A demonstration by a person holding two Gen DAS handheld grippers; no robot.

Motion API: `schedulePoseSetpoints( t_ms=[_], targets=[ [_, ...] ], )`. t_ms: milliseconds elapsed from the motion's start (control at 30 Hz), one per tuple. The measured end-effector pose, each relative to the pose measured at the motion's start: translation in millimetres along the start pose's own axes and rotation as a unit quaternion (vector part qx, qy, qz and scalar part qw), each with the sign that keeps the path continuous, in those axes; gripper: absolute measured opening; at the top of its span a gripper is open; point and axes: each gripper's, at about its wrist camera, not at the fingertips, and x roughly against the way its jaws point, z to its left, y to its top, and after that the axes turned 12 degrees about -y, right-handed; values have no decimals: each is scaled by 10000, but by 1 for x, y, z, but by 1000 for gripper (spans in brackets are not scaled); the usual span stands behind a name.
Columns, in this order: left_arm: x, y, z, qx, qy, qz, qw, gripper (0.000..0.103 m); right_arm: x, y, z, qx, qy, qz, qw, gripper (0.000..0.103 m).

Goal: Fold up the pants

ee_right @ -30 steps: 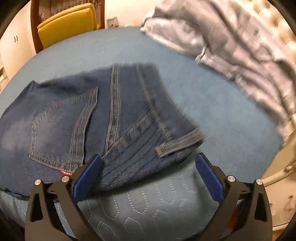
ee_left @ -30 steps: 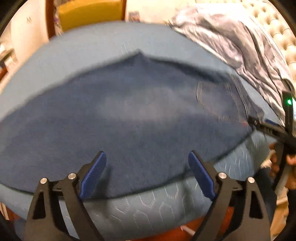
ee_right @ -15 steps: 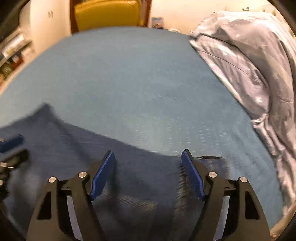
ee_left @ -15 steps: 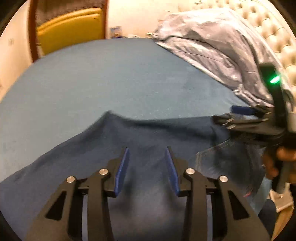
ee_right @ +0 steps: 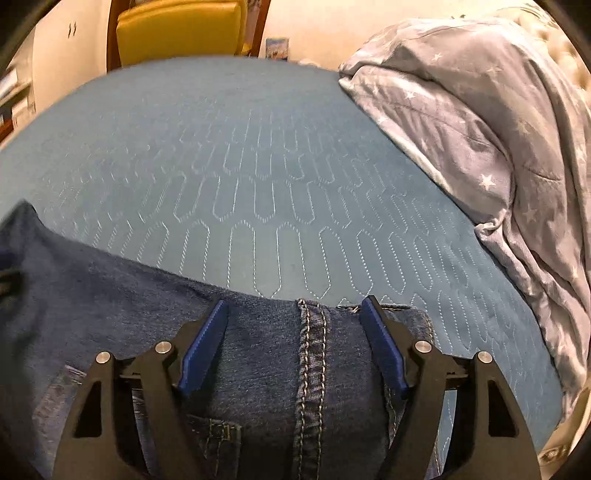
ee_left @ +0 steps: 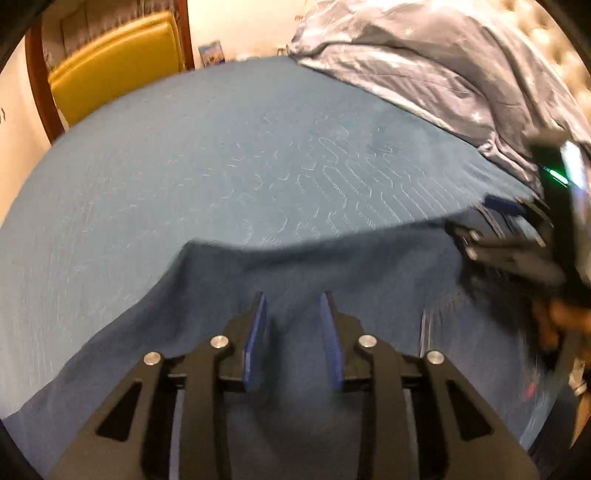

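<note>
Dark blue jeans lie spread across the near part of the bed, and their far edge runs across both views. My left gripper is over them with its jaws closing. Denim shows in the narrow gap, and I see no pad pressing on it. My right gripper is shut on a thick fold of the jeans. A stitched seam runs up the middle of that fold, and the fold ends at the fingertips. In the left wrist view the right gripper is blurred at the jeans' right end, with a hand behind it.
A blue quilted bedspread stretches ahead of the jeans. A rumpled grey star-print duvet is heaped along the right side, against a tufted headboard. A yellow chair stands beyond the bed's far edge.
Both grippers travelled forward from the jeans' near edge toward their far edge. Both pairs of jaws narrowed, the left far more. Thick denim now fills the right gripper's gap.
</note>
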Motion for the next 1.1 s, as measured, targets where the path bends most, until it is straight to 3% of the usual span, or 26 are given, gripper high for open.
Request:
schedulePoseSetpoints(
  t_ms=[33,100,200,333,400,433,500,567,633,733,767,800,867,933,1000,1100],
  targets=[
    [-13,7,1,113,-66,139,9998,36,7,-2,-4,-89,54,-19,9999,71],
    [-34,15,9,346,183,379,9985,37,20,-7,-18,-312,152,-74,9994,74],
    [-19,21,11,587,-58,12,9983,39,33,-20,-49,-724,49,-100,9973,82],
    [-19,25,-14,173,-257,-126,9994,43,12,-35,-74,-821,-281,346,9956,82],
    [-45,27,-24,62,-109,273,9995,49,3,-41,-79,-879,-309,558,9941,79],
    [-57,29,-25,101,-7,422,9991,50,10,-44,-84,-1023,-194,519,9932,77],
    [-49,33,-34,122,13,214,9997,48,33,-49,-90,-1127,-29,226,9934,78],
    [-23,21,-47,88,-201,-88,9997,52,59,-61,-86,-1019,254,60,9945,78],
    [2,-4,-68,53,-442,-142,9989,55,71,-78,-75,-790,580,135,9951,75],
    [26,-55,-91,74,-587,-116,9982,55,70,-110,-51,-209,376,441,9981,65],
    [21,-76,-99,-25,-531,141,9985,55,66,-120,-46,-109,336,555,9978,65],
    [17,-90,-105,-116,-465,312,9984,55,65,-128,-45,-139,315,493,9982,65],
    [27,-108,-110,-136,-379,31,9992,57,72,-130,-48,-268,291,416,9983,65],
    [40,-113,-108,172,-601,-47,9980,57,86,-131,-56,-581,472,408,9964,65],
    [64,-124,-109,249,-778,-368,9960,57,96,-137,-68,-1016,619,516,9916,65],
    [85,-141,-141,-559,-824,-594,9933,59,104,-157,-78,-1504,948,645,9820,65]
  ],
)
